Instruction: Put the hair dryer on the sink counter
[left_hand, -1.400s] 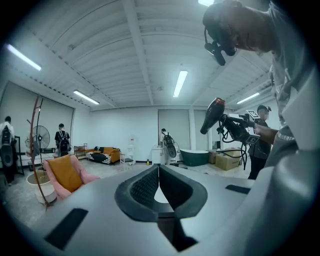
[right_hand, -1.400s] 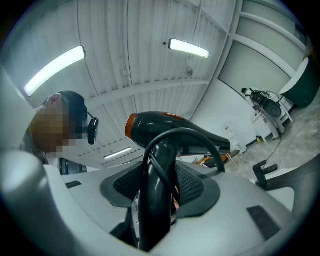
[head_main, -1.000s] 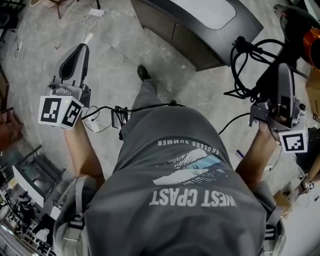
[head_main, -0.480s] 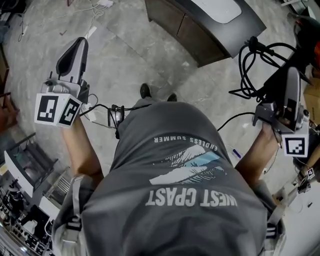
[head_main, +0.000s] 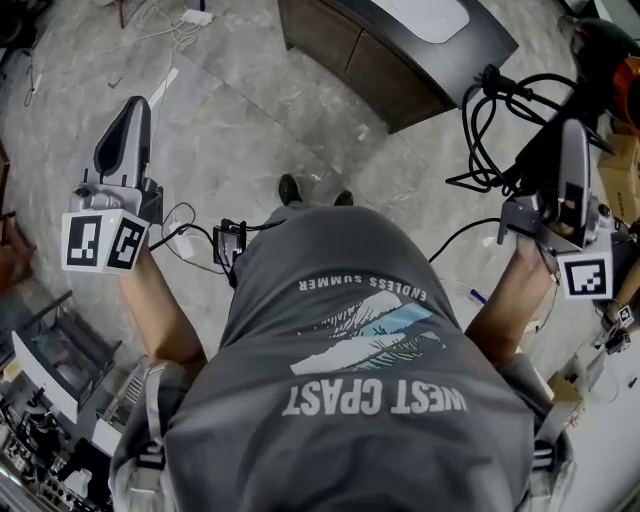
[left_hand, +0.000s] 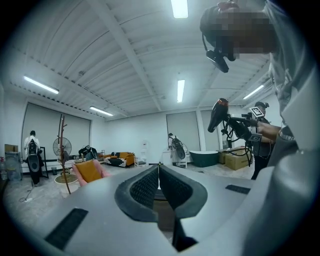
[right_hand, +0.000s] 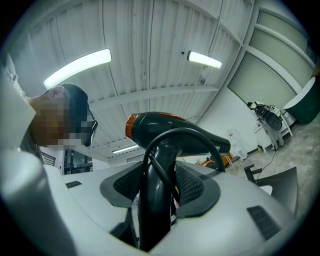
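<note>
Dark wooden sink counter (head_main: 372, 68), white basin set in: well apart from both grippers. Left gripper (left_hand: 159, 173): jaws together, empty. Right gripper (right_hand: 159, 176): clamped on the handle of the black, orange-backed hair dryer (right_hand: 175, 127), held in the air.

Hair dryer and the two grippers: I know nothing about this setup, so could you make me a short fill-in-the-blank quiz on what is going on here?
1. The right gripper is shut on the hair dryer, clamping it by its ____.
2. The left gripper has its jaws together and holds ____.
3. The hair dryer's body is black, but its rear end is ____.
4. The hair dryer is not yet on the sink counter, which shows at the ____ of the head view.

Missing words: handle; nothing; orange; top
</note>
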